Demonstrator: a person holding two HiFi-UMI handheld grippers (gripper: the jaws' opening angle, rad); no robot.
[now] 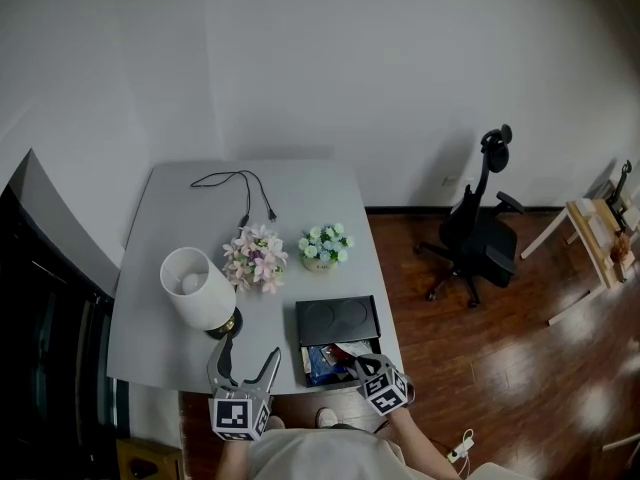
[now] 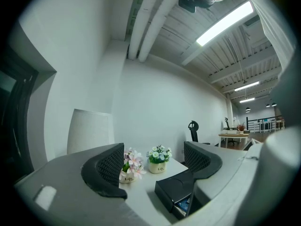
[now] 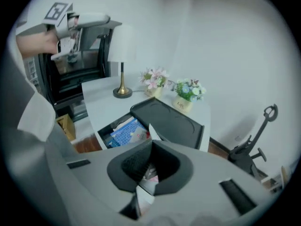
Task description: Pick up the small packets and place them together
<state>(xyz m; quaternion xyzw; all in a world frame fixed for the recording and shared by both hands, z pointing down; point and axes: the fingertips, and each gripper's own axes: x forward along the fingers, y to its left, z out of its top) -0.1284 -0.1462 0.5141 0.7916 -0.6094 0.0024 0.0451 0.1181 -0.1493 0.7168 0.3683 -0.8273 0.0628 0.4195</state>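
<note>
One grey worktop [image 1: 180, 208] carries everything. On it stand a white lamp [image 1: 197, 288] near the front left, and a flat black box [image 1: 337, 320] at the front right with its drawer [image 1: 312, 366] pulled out toward the person. Two small flower pots [image 1: 256, 258] stand just behind them.

Next in size is the left gripper [image 1: 248, 360], which hangs over the front edge, just beside the lamp base. Its fingers stand wide apart with nothing between them.

At the open drawer is the right gripper [image 3: 150, 159]. Its fingers are pressed together on one small packet [image 3: 150, 175], white with some pink, and a corner of it sticks out past the tips. The other packets [image 3: 123, 132], mostly blue, lie in the drawer just under it.

I think the lift out of the drawer is the step in hand, and some things may go wrong there. The hold seems to be on a thin flat part, so the packet may slip out if it is pulled fast. It may also catch on the drawer wall or drag a neighbour packet up with it. The left gripper is very near the lamp, so a careless move there could push the lamp over.
</note>
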